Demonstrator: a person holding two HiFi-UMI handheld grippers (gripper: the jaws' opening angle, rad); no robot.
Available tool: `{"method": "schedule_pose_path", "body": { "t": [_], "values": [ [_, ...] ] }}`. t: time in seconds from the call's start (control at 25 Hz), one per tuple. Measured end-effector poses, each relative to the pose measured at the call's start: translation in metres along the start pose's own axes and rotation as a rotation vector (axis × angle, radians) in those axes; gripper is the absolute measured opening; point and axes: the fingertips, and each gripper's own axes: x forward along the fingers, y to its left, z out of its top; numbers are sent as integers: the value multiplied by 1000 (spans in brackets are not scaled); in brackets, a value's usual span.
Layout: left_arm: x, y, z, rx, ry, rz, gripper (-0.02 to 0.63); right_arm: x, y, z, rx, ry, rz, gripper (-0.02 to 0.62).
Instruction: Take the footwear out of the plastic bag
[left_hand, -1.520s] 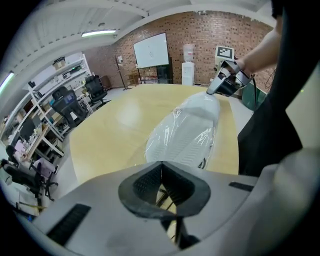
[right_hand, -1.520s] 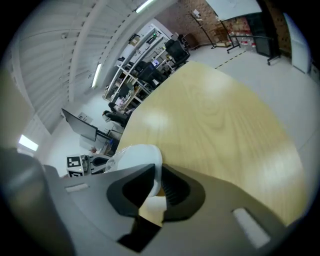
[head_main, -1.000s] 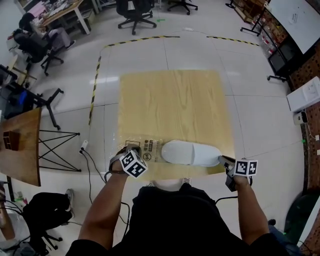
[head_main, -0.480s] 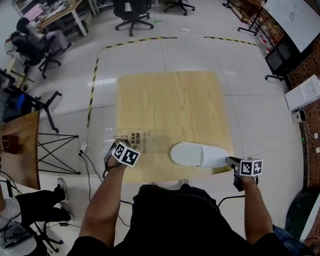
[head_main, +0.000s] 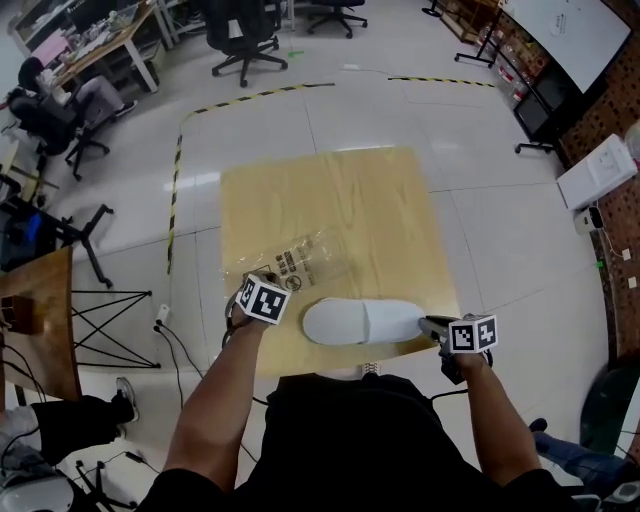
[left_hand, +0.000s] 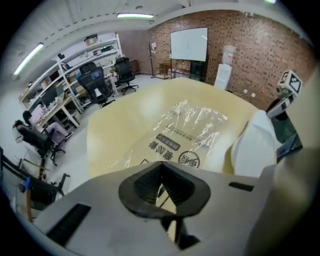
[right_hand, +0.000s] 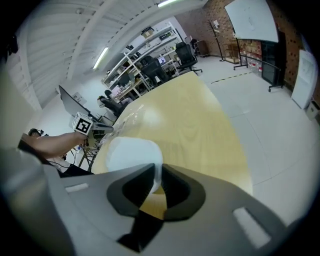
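Pale wooden surface under clear plastic bag and white slipper

White slipper, plain. Clear plastic bag, black print. Pale yellow wood-grain surface. Yellow-and-black striped floor tape. Light grey floor tiles.

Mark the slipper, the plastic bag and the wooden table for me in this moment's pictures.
slipper (head_main: 365, 321), head view, middle of its white upper.
plastic bag (head_main: 318, 252), head view, clear film just past the print.
wooden table (head_main: 340, 195), head view, bare far part of the top.
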Motion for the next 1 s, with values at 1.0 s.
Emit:
{"method": "schedule_pose_path", "body": {
  "t": [1.0],
  "values": [
    [-104, -33, 25, -131, -438, -292, 50, 8, 100, 1, -147, -175, -189, 150]
  ]
}}
